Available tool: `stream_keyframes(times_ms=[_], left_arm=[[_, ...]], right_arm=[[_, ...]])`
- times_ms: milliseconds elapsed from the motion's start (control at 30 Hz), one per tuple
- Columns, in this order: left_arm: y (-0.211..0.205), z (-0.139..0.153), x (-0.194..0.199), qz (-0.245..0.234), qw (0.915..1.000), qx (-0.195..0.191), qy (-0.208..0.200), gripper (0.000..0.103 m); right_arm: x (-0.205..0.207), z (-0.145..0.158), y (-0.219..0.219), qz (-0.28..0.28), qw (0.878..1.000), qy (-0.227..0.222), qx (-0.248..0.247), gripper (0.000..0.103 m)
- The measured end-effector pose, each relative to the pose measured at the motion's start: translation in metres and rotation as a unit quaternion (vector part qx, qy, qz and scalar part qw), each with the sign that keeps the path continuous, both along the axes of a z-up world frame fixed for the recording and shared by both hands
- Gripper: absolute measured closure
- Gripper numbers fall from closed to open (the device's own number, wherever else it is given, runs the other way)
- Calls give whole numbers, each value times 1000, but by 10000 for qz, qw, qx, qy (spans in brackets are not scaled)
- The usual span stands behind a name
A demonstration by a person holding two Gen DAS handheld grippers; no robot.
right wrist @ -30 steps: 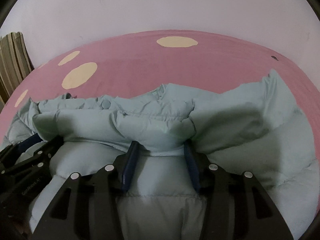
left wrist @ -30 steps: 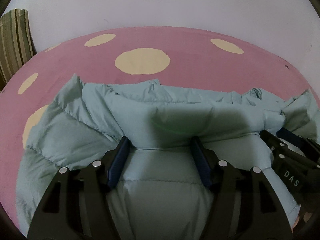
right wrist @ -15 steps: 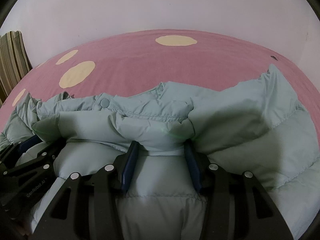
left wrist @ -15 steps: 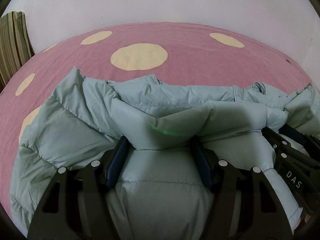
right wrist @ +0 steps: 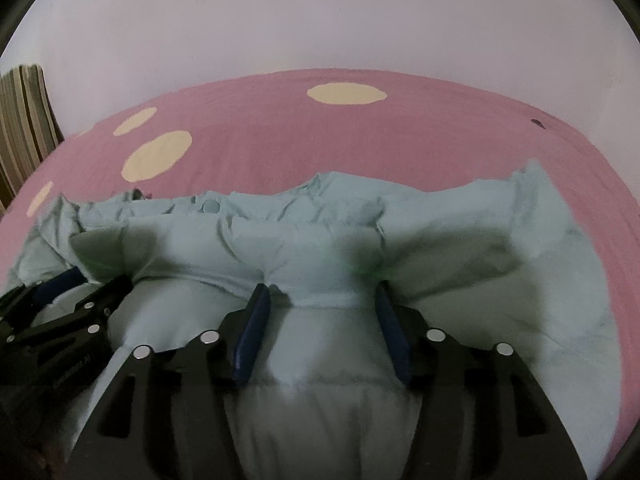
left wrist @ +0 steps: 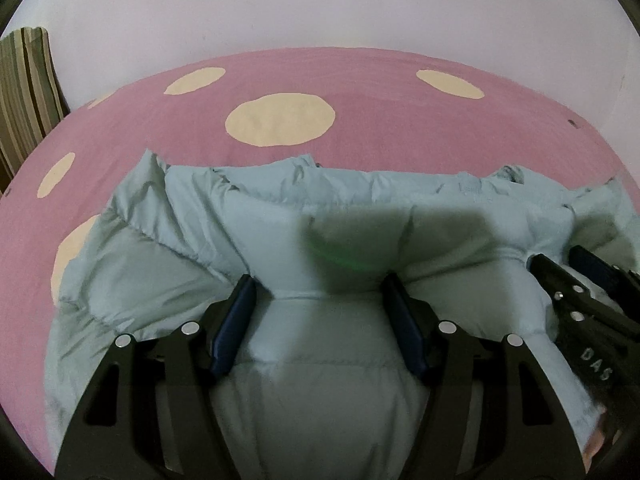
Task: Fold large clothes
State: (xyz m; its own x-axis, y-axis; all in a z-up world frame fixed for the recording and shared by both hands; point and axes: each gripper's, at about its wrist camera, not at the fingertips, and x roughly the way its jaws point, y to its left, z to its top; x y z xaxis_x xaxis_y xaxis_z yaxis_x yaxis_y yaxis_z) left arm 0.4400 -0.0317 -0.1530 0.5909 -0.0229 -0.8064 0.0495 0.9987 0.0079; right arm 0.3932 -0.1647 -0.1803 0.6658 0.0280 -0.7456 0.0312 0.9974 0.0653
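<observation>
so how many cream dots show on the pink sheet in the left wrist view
6 on the pink sheet: big centre, back-left, back-right, sliver, left, one half under the jacket; more may hide.

A pale green puffer jacket (left wrist: 328,224) lies bunched on a pink bedsheet (left wrist: 380,120) with cream dots. The left gripper (left wrist: 320,292) reaches in from the near edge, its blue pads (left wrist: 234,328) set on either side of a thick padded fold, the fabric bulging between and past them. At the right edge the right gripper (left wrist: 568,264) also sits in the jacket. A striped cushion (left wrist: 24,92) stands far left against a white wall (left wrist: 320,4).
</observation>
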Motion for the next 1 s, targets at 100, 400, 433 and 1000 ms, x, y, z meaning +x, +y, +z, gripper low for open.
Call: stream_keyframes(times_ms=[100,400,433,1000], left_arm=[[21,15,-18,172,9993,-330,16,32],[118,58,-102,868,9924,-766,-417,11],[128,56,-109,835,9923,-821,-401,11],[157,-7,-97,755,9746,-2064,438,11]], right_arm=[[-23,16,-14,-5,9999,-71,136,42],[-103,48,-124,-597,9953,-215,736,27],[-107,45,-135,-666,9944,-141,812,27],[-106,-16,-173,-643,9809,585,1738,24]])
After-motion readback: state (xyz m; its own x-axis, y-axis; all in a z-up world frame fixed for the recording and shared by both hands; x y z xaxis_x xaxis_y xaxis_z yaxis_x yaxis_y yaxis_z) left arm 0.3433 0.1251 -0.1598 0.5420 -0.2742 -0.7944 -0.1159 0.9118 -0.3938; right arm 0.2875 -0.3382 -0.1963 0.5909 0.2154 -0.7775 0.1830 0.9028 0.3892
